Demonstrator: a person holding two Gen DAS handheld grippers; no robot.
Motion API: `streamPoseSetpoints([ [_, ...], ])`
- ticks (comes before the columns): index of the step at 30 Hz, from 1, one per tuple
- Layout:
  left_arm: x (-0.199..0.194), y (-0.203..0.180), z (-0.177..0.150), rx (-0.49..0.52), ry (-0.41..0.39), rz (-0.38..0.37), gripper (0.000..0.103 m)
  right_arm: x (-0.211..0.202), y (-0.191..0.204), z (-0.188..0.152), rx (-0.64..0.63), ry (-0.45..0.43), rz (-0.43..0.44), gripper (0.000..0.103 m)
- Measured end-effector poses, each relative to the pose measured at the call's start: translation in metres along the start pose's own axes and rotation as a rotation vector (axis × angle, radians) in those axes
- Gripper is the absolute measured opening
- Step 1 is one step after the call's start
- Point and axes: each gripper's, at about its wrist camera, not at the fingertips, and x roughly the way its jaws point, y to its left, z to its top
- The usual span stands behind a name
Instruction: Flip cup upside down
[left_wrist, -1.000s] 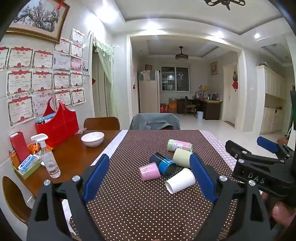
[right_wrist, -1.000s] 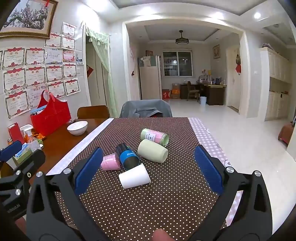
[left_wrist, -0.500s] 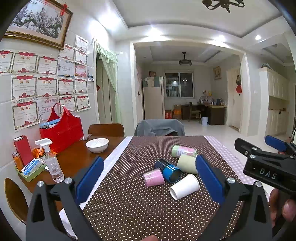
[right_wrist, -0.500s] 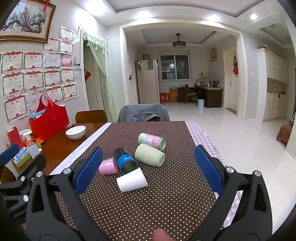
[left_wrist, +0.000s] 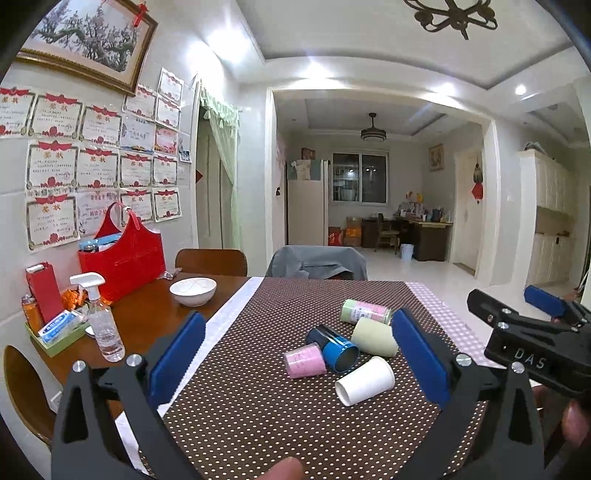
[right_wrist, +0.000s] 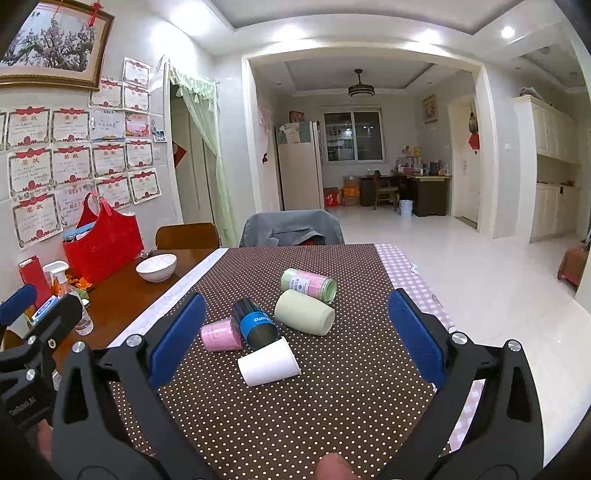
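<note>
Several cups lie on their sides on the brown dotted tablecloth (left_wrist: 240, 413): a white paper cup (left_wrist: 365, 381) (right_wrist: 269, 367), a pink cup (left_wrist: 305, 360) (right_wrist: 221, 335), a blue-and-black cup (left_wrist: 334, 349) (right_wrist: 255, 324), a pale green cup (left_wrist: 373, 337) (right_wrist: 304, 312), and a green-and-pink can-like cup (left_wrist: 365, 312) (right_wrist: 308, 285). My left gripper (left_wrist: 299, 354) is open and empty, held above the table short of the cups. My right gripper (right_wrist: 295, 332) is open and empty, also short of them. Each gripper shows at the edge of the other's view.
On the bare wooden table at left stand a white bowl (left_wrist: 193, 291), a spray bottle (left_wrist: 104, 328), a red bag (left_wrist: 122, 254) and a tray of small items (left_wrist: 59, 330). Chairs (left_wrist: 317, 262) stand at the far edge. The table's right edge drops to the floor.
Both grippers have risen and tilted slightly, so the cups sit a little lower in both views. The cups have not moved. Both grippers stay open.
</note>
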Motion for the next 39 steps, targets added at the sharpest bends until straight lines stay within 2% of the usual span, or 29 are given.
streamPoseSetpoints([
  [2,0.0001,0.0001,0.0,0.001,0.011,-0.004,0.099,0.0007,0.0016,0.0,-0.008,0.009,0.017,0.097],
  [6,0.002,0.0,-0.0001,0.007,0.031,-0.005,0.099,-0.0016,0.002,-0.0004,-0.011,0.004,-0.003,0.097],
  [20,0.0032,0.001,-0.0012,0.01,0.042,-0.004,0.099,-0.0018,0.0018,-0.002,-0.02,0.013,-0.008,0.097],
  [39,0.0017,0.0024,-0.0007,-0.005,0.026,-0.006,0.099,0.0024,0.0027,-0.0026,-0.017,0.029,0.001,0.097],
])
